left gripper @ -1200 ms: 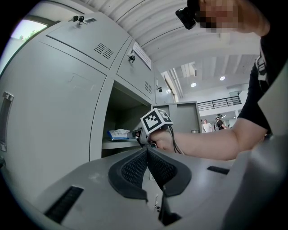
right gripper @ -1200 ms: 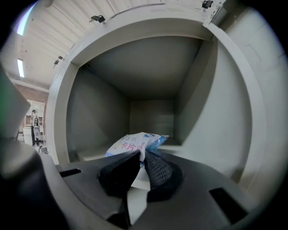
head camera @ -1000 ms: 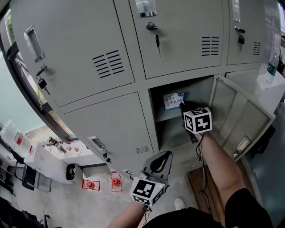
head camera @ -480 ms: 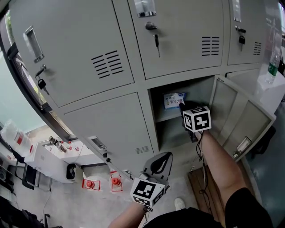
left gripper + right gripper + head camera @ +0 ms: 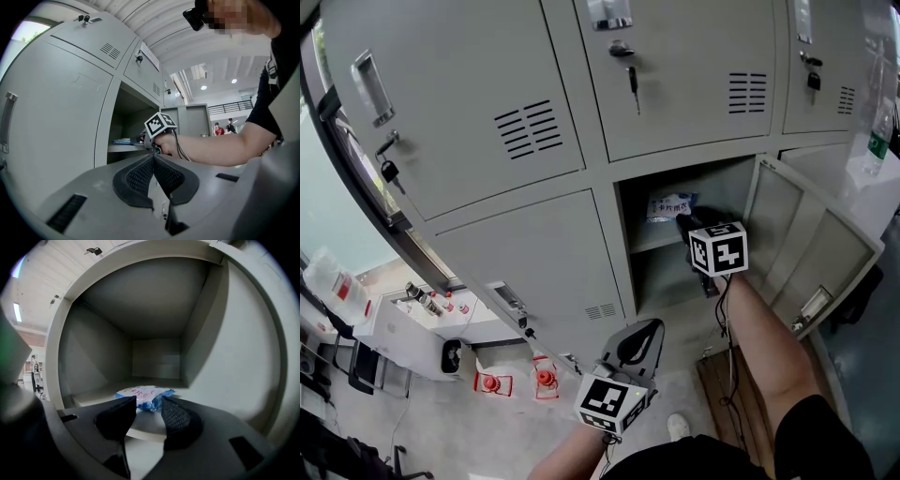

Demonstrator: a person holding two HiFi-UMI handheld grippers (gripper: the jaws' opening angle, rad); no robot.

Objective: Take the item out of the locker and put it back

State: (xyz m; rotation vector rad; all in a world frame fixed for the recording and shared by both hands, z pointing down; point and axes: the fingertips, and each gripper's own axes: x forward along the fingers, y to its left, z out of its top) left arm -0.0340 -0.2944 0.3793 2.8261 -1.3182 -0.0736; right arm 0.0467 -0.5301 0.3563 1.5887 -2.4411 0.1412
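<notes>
My right gripper [image 5: 149, 403] jaws just opened, now apart; packet [image 5: 144, 393] lies on shelf [image 5: 91, 397] at their tips. Left gripper [image 5: 153, 158] pinched together, empty. Open locker door [image 5: 811, 239] at frame right.

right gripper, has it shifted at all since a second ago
No, the right gripper holds the same place against the shelf edge; only its jaws have just been opening, the blue packet lying free ahead.

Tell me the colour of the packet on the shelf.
White and blue packet; clearest in right gripper view.

Bright, even light; locker compartment [image 5: 154, 357] dim (deep shadow); fisheye-warped edges; corners black.
</notes>
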